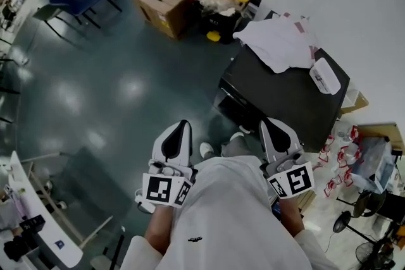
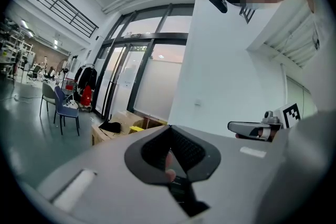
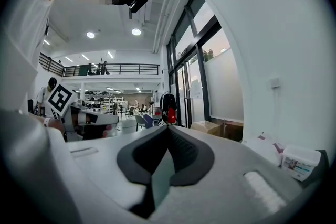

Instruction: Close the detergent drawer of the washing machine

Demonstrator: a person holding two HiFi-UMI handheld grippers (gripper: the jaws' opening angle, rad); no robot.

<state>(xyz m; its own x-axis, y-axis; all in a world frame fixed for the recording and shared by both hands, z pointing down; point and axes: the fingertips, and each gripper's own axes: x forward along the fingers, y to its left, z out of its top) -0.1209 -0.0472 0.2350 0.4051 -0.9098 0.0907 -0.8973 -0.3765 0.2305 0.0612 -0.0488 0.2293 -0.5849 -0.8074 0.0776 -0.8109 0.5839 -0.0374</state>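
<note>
Left tongs: jaws are meeting, gripping nothing.
Right tongs: jaws are touching, carrying nothing.
Risk: drawer is not showing; reaching blind toward the machine is risking dragging its cloth.

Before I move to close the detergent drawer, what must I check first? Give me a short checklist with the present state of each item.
1. Nothing in the left gripper, which is shut: ok.
2. Nothing in the right gripper, which is shut: ok.
3. The washing machine is in sight, ahead at the right: ok.
4. The detergent drawer is found, open or closed: cannot tell, the front is too dark.
5. A gripper is at the machine: not ok, the person holds both near the waist, apart from it.
</note>
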